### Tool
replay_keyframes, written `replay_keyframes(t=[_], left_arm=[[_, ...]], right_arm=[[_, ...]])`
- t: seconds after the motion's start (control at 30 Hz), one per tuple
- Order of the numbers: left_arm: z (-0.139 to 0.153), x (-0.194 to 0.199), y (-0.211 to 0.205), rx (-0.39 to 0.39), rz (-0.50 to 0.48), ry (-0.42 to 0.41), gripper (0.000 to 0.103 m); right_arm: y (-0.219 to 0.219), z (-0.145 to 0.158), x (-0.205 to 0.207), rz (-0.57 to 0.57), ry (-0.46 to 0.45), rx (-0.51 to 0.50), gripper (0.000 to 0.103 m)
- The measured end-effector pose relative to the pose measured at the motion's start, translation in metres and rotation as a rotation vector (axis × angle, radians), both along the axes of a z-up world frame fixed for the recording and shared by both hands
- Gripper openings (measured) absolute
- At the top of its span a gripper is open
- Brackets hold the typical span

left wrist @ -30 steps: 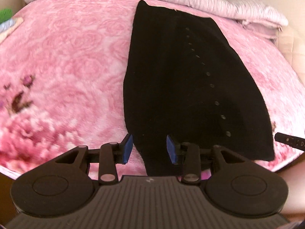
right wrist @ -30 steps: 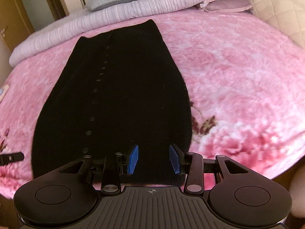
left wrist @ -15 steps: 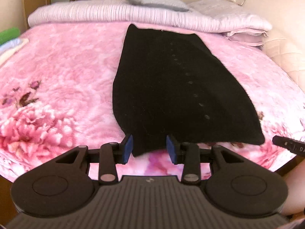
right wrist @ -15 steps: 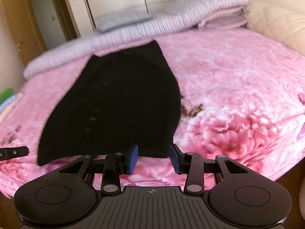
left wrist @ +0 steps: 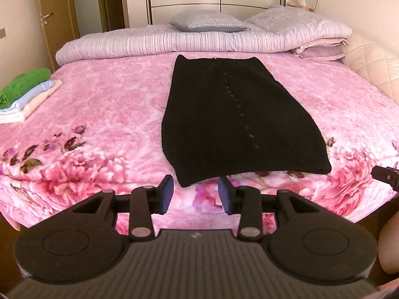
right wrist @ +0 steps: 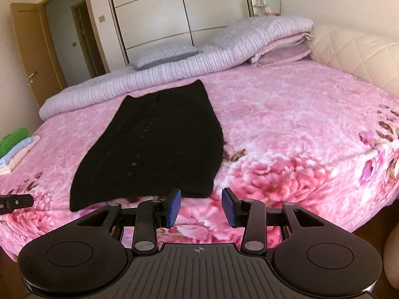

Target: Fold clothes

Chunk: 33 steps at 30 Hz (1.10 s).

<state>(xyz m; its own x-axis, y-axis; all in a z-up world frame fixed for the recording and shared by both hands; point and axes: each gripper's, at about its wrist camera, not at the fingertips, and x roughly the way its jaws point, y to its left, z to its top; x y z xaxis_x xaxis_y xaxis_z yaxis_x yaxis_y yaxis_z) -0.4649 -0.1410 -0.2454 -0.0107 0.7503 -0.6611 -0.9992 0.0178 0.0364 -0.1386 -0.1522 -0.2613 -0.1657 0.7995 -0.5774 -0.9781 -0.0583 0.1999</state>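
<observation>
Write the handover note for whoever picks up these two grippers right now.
Left gripper: open, empty, off the near left corner of the black garment.
Right gripper: open, empty, off the near right corner of the same garment.
Garment: spread flat, lengthwise, on the pink floral blanket, its row of buttons facing up, near hem toward you, far end by the striped duvet.
Done: a stack of folded clothes sits at the bed's left edge.
Left: no fold shows in the black garment; fold it, then probably add it to that stack.
</observation>
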Motion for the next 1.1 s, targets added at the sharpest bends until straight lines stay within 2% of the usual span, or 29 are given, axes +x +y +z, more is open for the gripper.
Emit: replay_keyframes(t=[0.27,0.57,1.0,1.1], left_arm=[[-0.008,-0.005,-0.002,-0.013,0.011,0.0,0.035],[-0.014,-0.017,0.005,-0.015,0.029,-0.033,0.035],[-0.027,-0.027,0.028,-0.059,0.068,-0.032,0.035],[-0.031,-0.03,0.037,-0.059,0.063,-0.06,0.035]], right_arm=[[0.001,0.0,-0.012,0.01,-0.032,-0.017,0.041],[0.019,0.0,-0.035,0.013,-0.132,-0.044,0.041],[0.049,-0.01,-0.04,0.035,-0.142,-0.079,0.041],[0.059,-0.015,-0.038,0.04,-0.139,-0.092,0.041]])
